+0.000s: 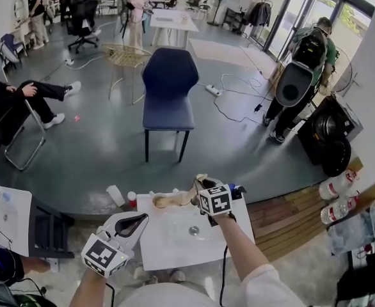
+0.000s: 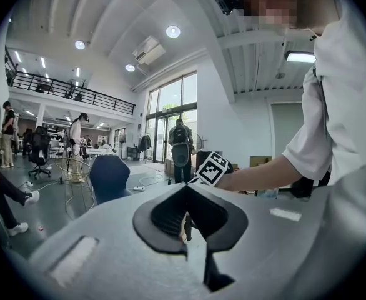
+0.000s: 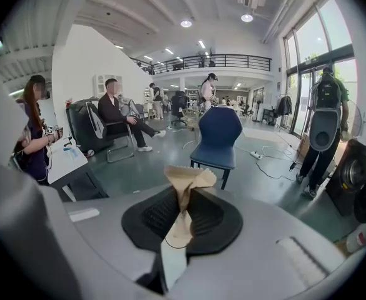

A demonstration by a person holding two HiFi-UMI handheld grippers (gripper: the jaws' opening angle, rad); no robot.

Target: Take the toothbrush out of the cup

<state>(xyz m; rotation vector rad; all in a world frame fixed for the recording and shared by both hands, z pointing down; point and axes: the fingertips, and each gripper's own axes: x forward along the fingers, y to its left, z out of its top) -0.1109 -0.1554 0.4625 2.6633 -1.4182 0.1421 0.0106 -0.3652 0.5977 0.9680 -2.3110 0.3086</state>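
You are holding your right gripper (image 1: 201,185) above the white tabletop's (image 1: 168,245) 12 o'clock edge, its fingers (image 3: 158,214) pinching shut on crumpled tan paper (image 3: 186,180); whether the toothbrush is lying inside cannot be told. Your left gripper (image 1: 138,222) is hovering at 8 o'clock, fingers closed together, empty.

Grey floor (image 1: 98,139) is carrying a blue chair (image 1: 169,88) at centre, with a power strip (image 1: 214,90) lying beside it. Tall glass doors (image 1: 296,11) are letting in daylight at right. Round ceiling lights (image 2: 173,31) are burning. A railed mezzanine (image 3: 233,61) is running along the far wall.
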